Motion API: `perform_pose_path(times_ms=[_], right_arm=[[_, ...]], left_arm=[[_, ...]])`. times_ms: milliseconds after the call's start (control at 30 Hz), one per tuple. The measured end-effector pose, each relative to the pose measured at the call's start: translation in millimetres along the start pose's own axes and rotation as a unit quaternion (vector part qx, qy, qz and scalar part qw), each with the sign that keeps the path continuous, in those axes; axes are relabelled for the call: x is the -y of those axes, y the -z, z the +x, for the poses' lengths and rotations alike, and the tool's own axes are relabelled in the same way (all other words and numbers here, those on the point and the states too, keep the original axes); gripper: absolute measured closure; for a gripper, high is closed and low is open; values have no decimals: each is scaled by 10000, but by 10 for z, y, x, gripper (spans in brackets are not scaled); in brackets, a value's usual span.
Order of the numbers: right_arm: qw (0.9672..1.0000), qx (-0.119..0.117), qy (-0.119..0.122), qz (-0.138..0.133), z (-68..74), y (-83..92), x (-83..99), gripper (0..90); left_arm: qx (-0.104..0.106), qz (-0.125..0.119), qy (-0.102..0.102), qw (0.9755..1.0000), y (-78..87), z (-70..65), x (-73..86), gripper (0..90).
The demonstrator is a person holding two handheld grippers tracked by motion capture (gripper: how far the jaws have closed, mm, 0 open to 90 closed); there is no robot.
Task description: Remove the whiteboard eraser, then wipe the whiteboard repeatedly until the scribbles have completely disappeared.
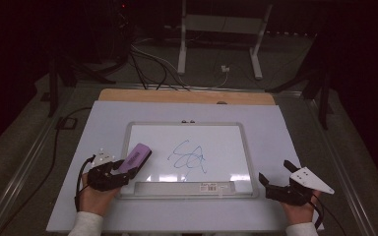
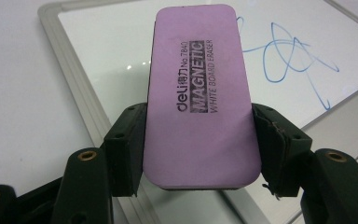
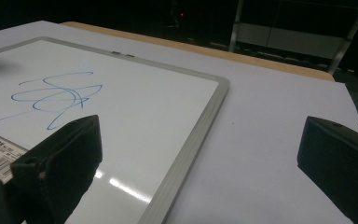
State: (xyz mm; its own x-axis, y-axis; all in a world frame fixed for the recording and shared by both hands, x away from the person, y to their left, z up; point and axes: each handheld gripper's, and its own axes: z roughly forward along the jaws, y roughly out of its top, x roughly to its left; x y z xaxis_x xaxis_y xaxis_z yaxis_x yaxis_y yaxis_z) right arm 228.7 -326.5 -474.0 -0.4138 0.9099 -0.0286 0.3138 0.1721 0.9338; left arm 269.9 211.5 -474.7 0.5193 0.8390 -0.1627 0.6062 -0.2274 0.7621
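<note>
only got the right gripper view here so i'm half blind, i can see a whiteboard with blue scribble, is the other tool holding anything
Observer: Yes, the left tool is shut on a purple eraser, jaws pressing its two long sides.
Operator: where is it relative to the scribble
Observer: In the high view the eraser sits over the whiteboard's left edge, apart from the blue scribble.
Operator: any label on it
Observer: The left gripper view shows "deli MAGNETIC WHITE BOARD ERASER" printed on its top.
Operator: and my tool
Observer: The right tool is open and empty, just right of the board's lower right corner.
</note>
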Motion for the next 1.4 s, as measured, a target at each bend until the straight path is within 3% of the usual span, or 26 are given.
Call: perform_pose_path(times_ms=[633, 1200, 1400], right_arm=[[10000, -1, -65, -35, -22, 18, 0, 2], [10000, 7, -54, -33, -25, 17, -3, 2], [10000, 22, -65, -30, -37, 26, 3, 2]], left_arm=[[54, -120, -404, 9991, -140, -168, -342, 417], [34, -132, -526, 9985, -369, -262, -541, 417], [-6, -5, -601, 9982, -520, -268, -568, 417]])
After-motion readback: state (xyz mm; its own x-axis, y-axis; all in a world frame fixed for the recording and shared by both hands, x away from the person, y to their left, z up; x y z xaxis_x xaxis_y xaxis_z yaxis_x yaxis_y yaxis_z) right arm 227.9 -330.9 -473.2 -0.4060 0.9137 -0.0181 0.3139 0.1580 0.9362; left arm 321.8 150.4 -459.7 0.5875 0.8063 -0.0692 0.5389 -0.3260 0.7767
